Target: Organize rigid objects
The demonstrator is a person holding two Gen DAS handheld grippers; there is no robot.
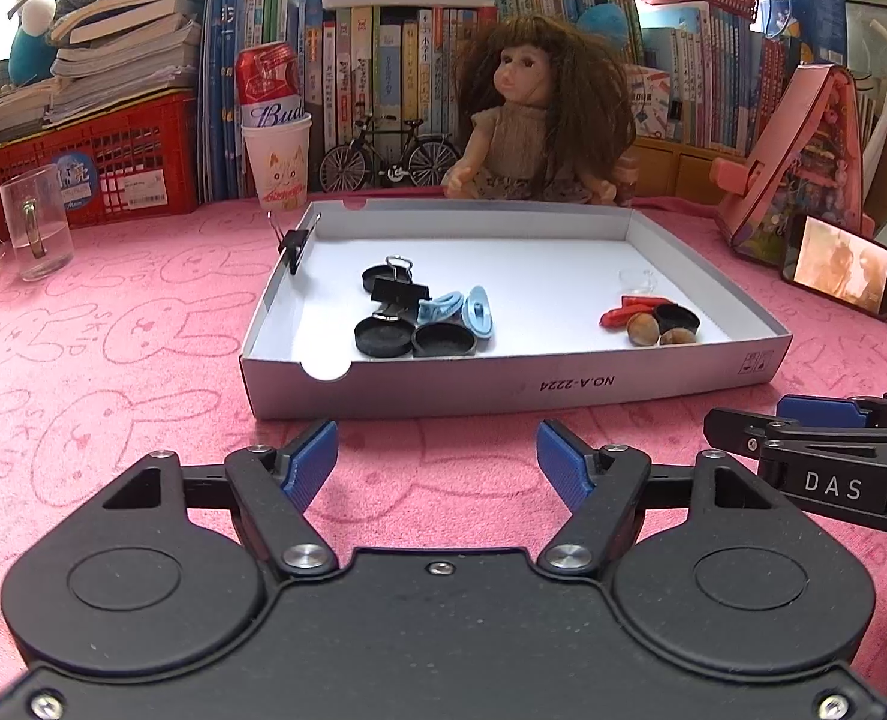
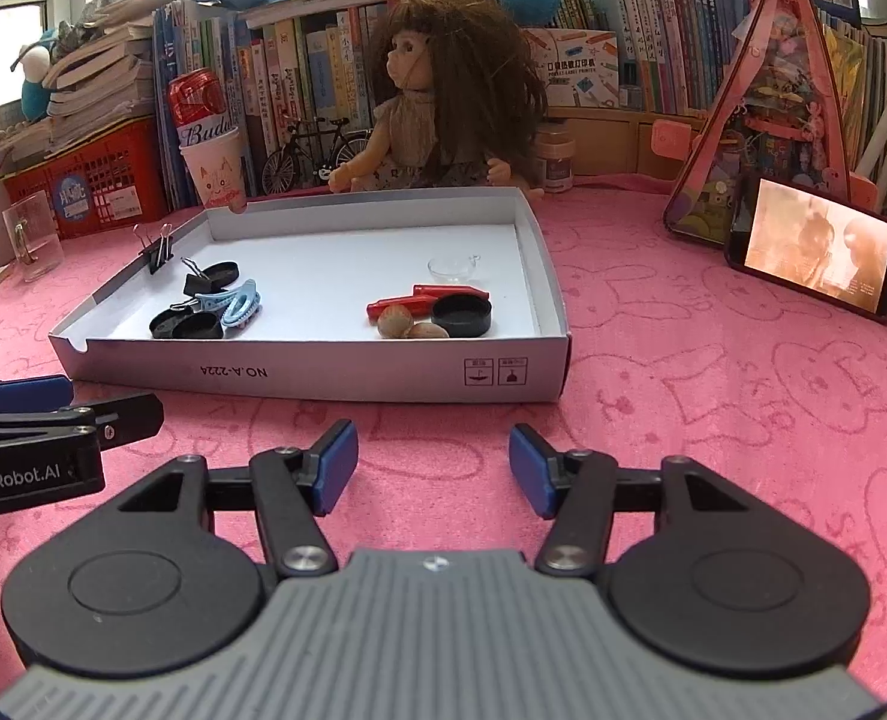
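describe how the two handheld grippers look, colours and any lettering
Both are matte black with blue ribbed finger pads, round discs at the base and silver screws. The left gripper reads GenRobot.AI on its side; the right gripper reads DAS and has a grey ribbed body.

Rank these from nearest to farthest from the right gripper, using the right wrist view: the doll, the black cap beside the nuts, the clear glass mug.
1. Black cap, in the tray's near right corner, ahead of the right gripper.
2. Doll, behind the tray, centre.
3. Glass mug, far left, by the red basket.
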